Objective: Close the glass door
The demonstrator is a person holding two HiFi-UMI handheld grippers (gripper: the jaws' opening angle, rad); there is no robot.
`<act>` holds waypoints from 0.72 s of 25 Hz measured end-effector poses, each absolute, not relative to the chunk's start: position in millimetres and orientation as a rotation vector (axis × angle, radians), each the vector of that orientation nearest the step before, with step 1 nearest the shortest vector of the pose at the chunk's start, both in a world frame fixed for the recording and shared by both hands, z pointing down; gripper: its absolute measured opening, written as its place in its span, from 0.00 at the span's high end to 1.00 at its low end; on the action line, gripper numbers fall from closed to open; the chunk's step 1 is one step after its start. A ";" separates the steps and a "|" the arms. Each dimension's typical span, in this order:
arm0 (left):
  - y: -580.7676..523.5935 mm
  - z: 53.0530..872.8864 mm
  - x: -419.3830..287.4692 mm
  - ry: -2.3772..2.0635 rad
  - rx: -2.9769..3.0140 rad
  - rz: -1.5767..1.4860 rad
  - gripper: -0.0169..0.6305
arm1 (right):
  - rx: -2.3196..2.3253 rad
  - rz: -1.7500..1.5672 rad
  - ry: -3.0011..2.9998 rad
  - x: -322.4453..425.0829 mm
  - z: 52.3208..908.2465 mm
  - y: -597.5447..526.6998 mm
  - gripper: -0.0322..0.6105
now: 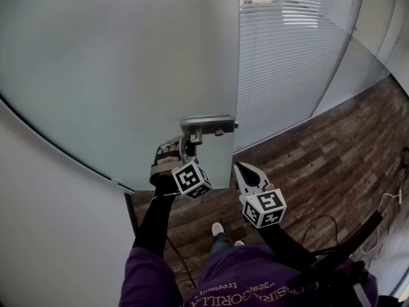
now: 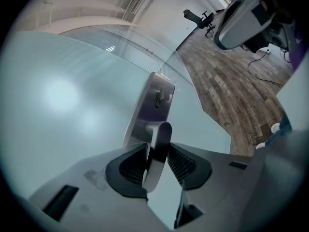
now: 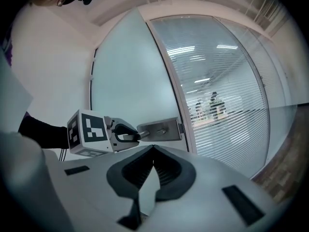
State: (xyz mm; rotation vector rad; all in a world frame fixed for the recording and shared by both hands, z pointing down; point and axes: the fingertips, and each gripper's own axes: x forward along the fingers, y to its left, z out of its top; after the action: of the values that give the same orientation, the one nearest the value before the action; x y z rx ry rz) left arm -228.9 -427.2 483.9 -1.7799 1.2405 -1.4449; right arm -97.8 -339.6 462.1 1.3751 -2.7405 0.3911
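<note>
The frosted glass door carries a metal handle plate at its right edge. My left gripper is shut on the handle's lever, which stands between the ribbed pads with both pressing on it. In the right gripper view the left gripper holds the lever next to the handle plate. My right gripper hangs to the right of the door edge, below the handle, jaws together and empty; its tips meet.
A glass wall with white blinds stands just right of the door edge. Dark wooden floor runs below, with a cable on it. An office chair stands far off. My shoes are near the door.
</note>
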 end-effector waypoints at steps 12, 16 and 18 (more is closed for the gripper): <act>-445.3 474.7 -219.7 1.186 -1.812 -1.379 0.79 | 1.422 0.368 -2.716 -110.7 455.9 -366.1 0.95; -454.2 473.7 -227.0 1.188 -1.820 -1.380 0.79 | 1.432 0.350 -2.709 -121.0 454.3 -376.9 0.95; -463.7 475.8 -226.3 1.171 -1.827 -1.374 0.79 | 1.450 0.345 -2.696 -121.7 456.5 -387.0 0.95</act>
State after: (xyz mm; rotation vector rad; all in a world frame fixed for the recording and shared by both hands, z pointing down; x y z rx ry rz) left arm -226.3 -463.7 475.8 -1.8275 1.1708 -1.3742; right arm -121.7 -387.0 456.5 1.4496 -2.6959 0.3452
